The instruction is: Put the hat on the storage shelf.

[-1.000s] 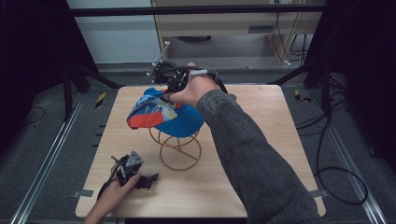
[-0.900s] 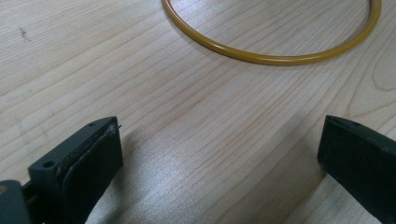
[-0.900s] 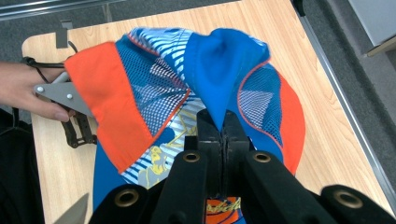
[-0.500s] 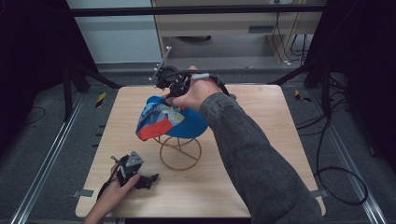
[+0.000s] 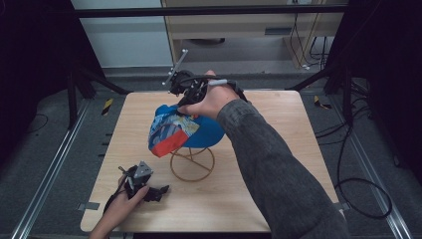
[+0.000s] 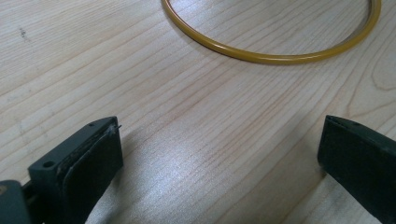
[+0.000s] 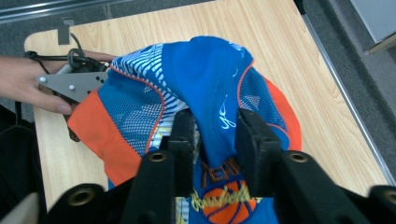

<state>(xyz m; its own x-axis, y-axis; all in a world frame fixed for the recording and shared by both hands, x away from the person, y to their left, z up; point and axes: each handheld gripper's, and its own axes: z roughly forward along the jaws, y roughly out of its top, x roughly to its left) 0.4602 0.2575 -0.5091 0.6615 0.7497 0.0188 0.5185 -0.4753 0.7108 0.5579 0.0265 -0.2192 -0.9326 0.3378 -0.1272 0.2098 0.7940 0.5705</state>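
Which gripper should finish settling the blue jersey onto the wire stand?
Right. The right gripper is already shut on the blue jersey above the wire stand. The left gripper is open over bare table, off to the side.

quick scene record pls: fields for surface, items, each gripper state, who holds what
surface: wooden table
items: blue and orange cap; yellow wire stand
cap position: above the stand; whether it touches is unclear
left gripper: open, low over bare table near the stand's base ring, holding nothing
right gripper: shut on a fold of the cap's blue cloth
hands: left hand at near left table edge; right hand over the cap
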